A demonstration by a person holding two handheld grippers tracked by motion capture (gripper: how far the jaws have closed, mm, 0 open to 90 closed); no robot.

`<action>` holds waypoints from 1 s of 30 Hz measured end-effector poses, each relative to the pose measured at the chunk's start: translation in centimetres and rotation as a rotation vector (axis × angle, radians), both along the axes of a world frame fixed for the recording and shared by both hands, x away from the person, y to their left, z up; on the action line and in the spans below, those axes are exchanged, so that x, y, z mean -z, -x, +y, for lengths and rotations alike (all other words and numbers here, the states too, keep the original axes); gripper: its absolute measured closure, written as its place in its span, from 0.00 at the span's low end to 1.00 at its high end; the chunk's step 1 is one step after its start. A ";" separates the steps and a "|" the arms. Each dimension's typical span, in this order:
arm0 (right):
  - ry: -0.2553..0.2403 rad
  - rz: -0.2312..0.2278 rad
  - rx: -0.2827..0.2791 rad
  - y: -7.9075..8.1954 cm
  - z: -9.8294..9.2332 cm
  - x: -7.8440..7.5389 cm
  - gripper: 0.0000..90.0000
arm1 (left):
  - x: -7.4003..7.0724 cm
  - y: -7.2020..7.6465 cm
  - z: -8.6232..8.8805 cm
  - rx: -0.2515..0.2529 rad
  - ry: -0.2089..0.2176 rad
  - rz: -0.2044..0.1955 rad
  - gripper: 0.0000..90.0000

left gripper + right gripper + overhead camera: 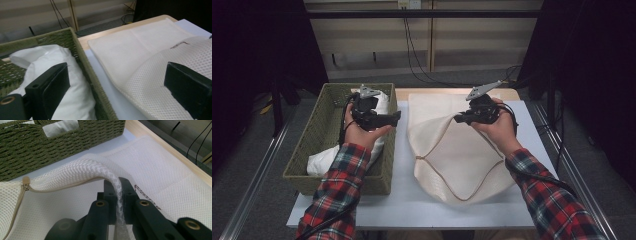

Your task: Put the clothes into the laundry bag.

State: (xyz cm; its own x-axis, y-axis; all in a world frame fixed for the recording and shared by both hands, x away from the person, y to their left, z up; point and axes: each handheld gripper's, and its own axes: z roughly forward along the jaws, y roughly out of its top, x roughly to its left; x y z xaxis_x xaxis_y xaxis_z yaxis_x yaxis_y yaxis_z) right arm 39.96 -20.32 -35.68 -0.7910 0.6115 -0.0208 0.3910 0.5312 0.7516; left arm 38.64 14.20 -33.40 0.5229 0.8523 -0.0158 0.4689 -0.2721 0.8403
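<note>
My right hand-held gripper (117,195) is clenched on a fold of the cream mesh bag (452,150), which lies on the bench (402,200) beside the green woven basket (312,135). My left hand-held gripper (384,119) hovers released over the basket's rim, with white cloth (75,100) bunched inside the basket.

Before you: one woven basket (319,132) at the table's (402,200) left edge, one white cloth (324,159) inside it, one mesh laundry bag (452,150) with one zip pull (25,180), and two grippers, left gripper (384,119) and right gripper (460,118).
</note>
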 end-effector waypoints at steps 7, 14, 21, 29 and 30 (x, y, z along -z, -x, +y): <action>0.006 0.001 -0.001 0.0 -0.1 0.1 0.95 | 0.5 -0.6 2.1 -0.050 -0.028 0.012 0.07; 0.003 0.005 -0.003 0.0 -0.3 0.3 0.95 | 1.9 -1.5 4.3 -0.103 -0.067 0.048 0.07; 0.005 0.007 -0.001 0.0 -0.4 0.4 0.95 | 3.3 -2.2 5.5 -0.115 -0.119 0.091 0.07; 0.004 0.008 -0.002 0.0 -0.5 0.6 0.95 | 6.3 -2.8 5.3 -0.107 -0.173 0.180 0.06; 0.001 0.013 -0.001 0.0 -0.5 0.6 0.95 | 6.7 -2.9 5.2 -0.102 -0.175 0.190 0.06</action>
